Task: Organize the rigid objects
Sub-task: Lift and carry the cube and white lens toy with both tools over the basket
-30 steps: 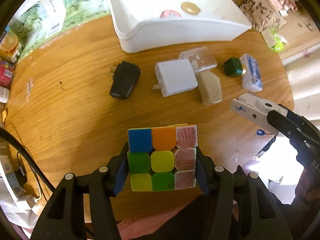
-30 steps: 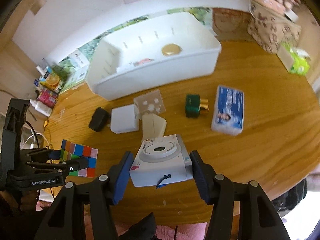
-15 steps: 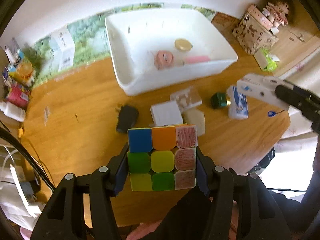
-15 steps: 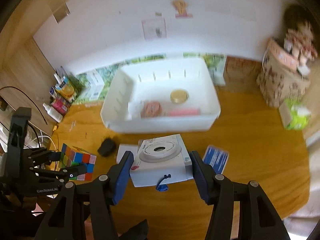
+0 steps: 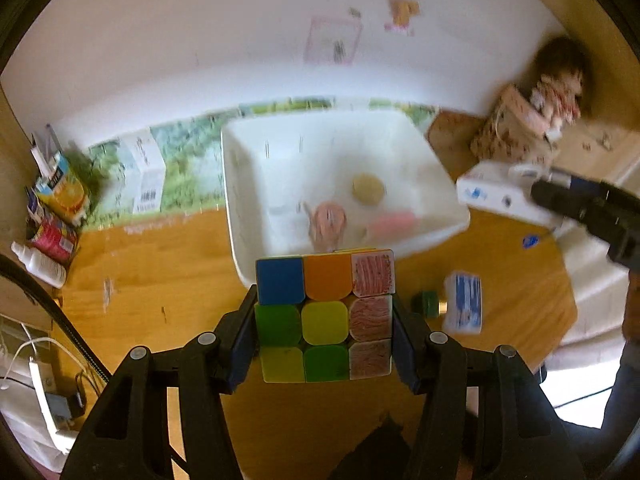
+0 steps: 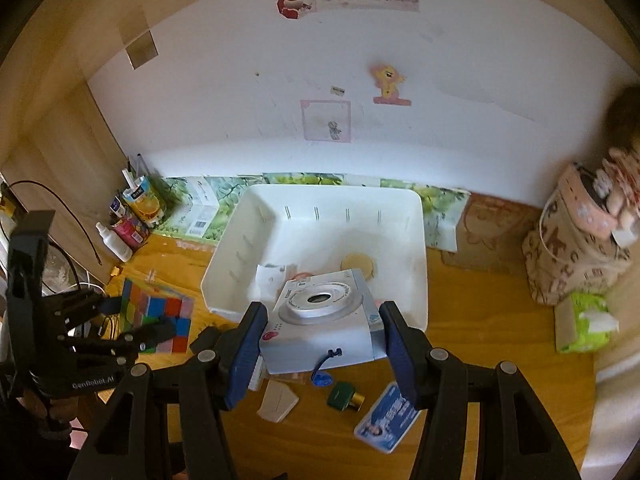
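Note:
My left gripper (image 5: 324, 316) is shut on a multicoloured puzzle cube (image 5: 324, 314) and holds it high above the wooden table, just in front of the white bin (image 5: 240, 200). My right gripper (image 6: 322, 326) is shut on a white toy camera (image 6: 320, 320) and holds it over the near rim of the bin (image 6: 224, 264). The camera also shows in the left wrist view (image 5: 492, 192), at the bin's right side. The cube shows in the right wrist view (image 6: 160, 312), to the left of the bin.
In the bin lie a round tan lid (image 6: 358, 264), a pink item (image 5: 328, 220) and a white card (image 6: 270, 276). On the table lie a green bottle (image 6: 342, 396), a blue-white packet (image 6: 386, 420) and a beige piece (image 6: 278, 400). Bottles and cartons (image 6: 128, 216) stand back left, a patterned bag (image 6: 576, 252) back right.
Both grippers have risen and moved toward the bin with their objects. The camera now hangs over the bin's near rim, and the cube is closer to the bin's front.

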